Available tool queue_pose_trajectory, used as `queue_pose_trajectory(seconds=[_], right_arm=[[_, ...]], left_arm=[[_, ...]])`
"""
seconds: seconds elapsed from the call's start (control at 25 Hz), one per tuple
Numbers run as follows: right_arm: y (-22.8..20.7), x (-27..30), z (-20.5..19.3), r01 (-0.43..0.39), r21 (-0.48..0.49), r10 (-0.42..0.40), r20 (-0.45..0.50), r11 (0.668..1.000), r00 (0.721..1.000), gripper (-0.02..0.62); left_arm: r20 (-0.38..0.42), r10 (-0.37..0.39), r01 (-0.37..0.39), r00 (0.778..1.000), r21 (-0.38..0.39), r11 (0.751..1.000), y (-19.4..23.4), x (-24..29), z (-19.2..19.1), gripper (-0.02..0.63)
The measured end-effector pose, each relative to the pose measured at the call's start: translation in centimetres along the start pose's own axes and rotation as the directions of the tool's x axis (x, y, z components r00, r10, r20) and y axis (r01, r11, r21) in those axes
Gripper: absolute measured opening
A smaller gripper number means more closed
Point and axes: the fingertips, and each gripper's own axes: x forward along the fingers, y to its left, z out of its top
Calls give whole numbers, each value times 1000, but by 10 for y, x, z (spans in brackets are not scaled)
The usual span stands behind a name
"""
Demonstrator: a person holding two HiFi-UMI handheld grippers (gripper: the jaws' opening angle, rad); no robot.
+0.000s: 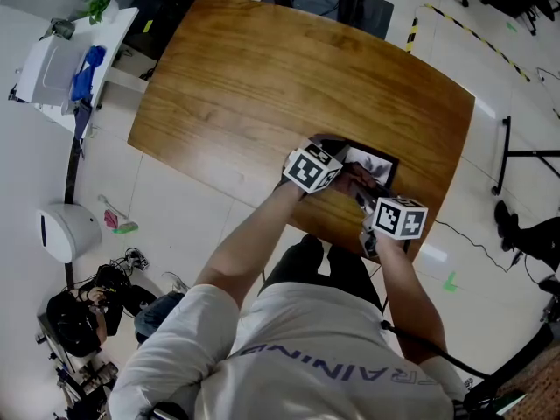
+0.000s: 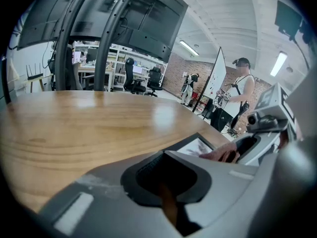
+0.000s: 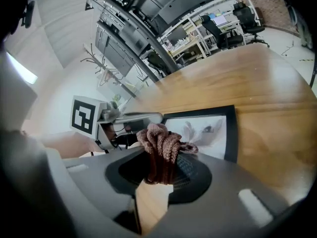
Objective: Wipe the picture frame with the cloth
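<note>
**Q:** Where does the picture frame [image 1: 374, 162] lie?
**A:** Flat on the bench [image 1: 262, 86], by the edge nearest you.
**Q:** And the cloth [image 3: 161, 142]?
**A:** Bunched and brown, clamped in your right hand-held gripper [image 3: 161, 168] over the frame. Your left hand-held gripper [image 2: 166, 185] sits just beside the frame, its jaws almost together with nothing between them.

Big glossy brown wooden table [image 1: 262, 86] with rounded corners, sitting on a pale white floor [image 1: 35, 173] with a strip of yellow-black hazard tape [image 1: 464, 30]. Further back there's black office chairs [image 2: 154, 78], a red brick wall [image 2: 198, 66] and a long ceiling strip light [image 2: 189, 47].
</note>
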Motion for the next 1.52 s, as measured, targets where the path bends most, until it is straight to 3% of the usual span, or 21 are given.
queue_pose_trajectory(seconds=[0.6, 0.8, 0.96, 1.12, 1.28, 1.52], right_arm=[[-75, -85, -9, 162, 80, -168, 64, 983, 984, 117], [-85, -94, -12, 180, 100, -188, 84, 979, 979, 117], [-79, -109, 2, 161, 90, -175, 188, 983, 966, 117], [-62, -141, 37, 155, -12, -142, 336, 988, 931, 115], [-44, -174, 74, 189, -122, -117, 442, 974, 889, 115], [-7, -225, 123, 266, -279, -61, 576, 923, 815, 115]], left_arm=[[6, 8, -8, 1000, 15, 1000, 0, -1, 0, 8], [13, 20, -21, 1000, 25, 999, 1, -1, -2, 8], [26, 23, -24, 999, 31, 999, 4, 0, -1, 8], [97, 53, -56, 994, 36, 998, 3, -12, 2, 6], [233, 114, -131, 966, 61, 990, -12, -53, 34, 6], [456, 175, -226, 873, 59, 972, -44, -142, 115, 6]])
